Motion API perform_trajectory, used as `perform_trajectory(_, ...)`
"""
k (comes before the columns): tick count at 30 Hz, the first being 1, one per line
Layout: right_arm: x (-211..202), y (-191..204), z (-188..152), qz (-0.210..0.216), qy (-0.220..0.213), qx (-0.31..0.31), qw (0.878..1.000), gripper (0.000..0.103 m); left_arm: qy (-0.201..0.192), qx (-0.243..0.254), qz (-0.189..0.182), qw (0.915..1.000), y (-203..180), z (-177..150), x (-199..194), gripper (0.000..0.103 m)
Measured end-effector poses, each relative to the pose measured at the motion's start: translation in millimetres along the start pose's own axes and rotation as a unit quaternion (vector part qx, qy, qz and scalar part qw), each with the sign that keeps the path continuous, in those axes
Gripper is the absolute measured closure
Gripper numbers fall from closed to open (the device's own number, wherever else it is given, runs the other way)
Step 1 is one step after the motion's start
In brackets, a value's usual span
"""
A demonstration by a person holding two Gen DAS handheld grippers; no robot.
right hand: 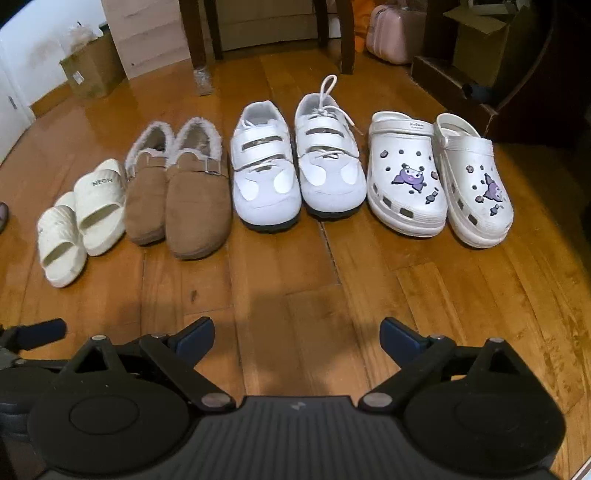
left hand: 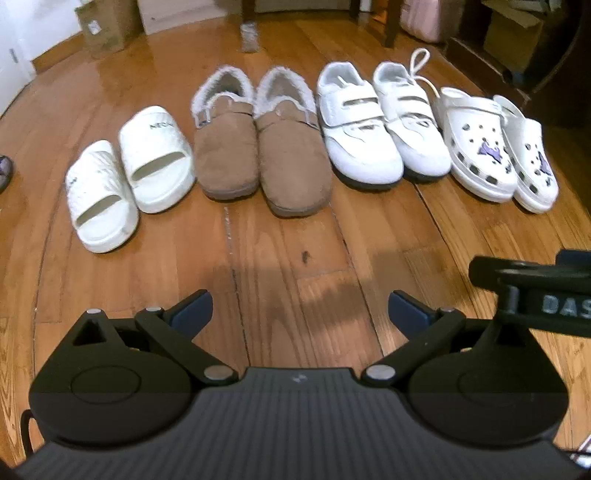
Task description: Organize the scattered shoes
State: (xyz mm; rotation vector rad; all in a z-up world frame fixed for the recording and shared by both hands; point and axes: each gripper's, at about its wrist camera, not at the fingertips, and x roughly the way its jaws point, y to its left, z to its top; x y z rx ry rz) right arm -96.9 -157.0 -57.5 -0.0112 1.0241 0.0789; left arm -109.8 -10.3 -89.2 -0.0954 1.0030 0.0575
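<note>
Sitting in one row on the wood floor (right hand: 280,280), four pairs of shoes, toes toward both cams. L to R: cream slides (right hand: 79,218), brown fur-lined slippers (right hand: 177,203), white strap sneakers (right hand: 295,181), white clogs (right hand: 439,177) w/ purple charms. Each pair's two shoes touching or just beside each other; pairs close together, no big gaps.

Left hand-held gripper (left hand: 300,314): fingers spread wide, nothing between them, held above bare floor near side of row, approx. opposite slippers/sneakers. Right hand-held gripper (right hand: 297,339): same, wide apart, empty, approx. opposite sneakers.

Hard to see / cut off:
- Left cam blurred; rightmost clog partly hidden behind its mate there, charm detail smeared.
- Slides in right cam squeezed by fisheye at frame edge; far slide overlaps near one, "NEON" legible.
- One sneaker's lace trails loose behind the heel; other sneaker's lace not visible.
- Small dark purplish obj. at far left edge in both cams, cut off, can't ID.
- Cardboard box (right hand: 94,68) by wall and pink case (right hand: 395,31) at back, partly cropped.
</note>
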Motion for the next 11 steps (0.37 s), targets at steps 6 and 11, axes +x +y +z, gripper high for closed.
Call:
perform_trajectory(6,-3.8,-4.4,-0.3,-0.001,-0.006,0.003,1.000,0.006,-0.007,0.010,0.005,0.9999,-3.0,1.1,-3.9,0.000)
perform_trajectory(11,-6.3,-3.3,-1.4,-0.003,-0.010,-0.004,1.000,0.006,-0.014,0.028,0.014,0.9994,-8.9,1.9,-7.8,0.000)
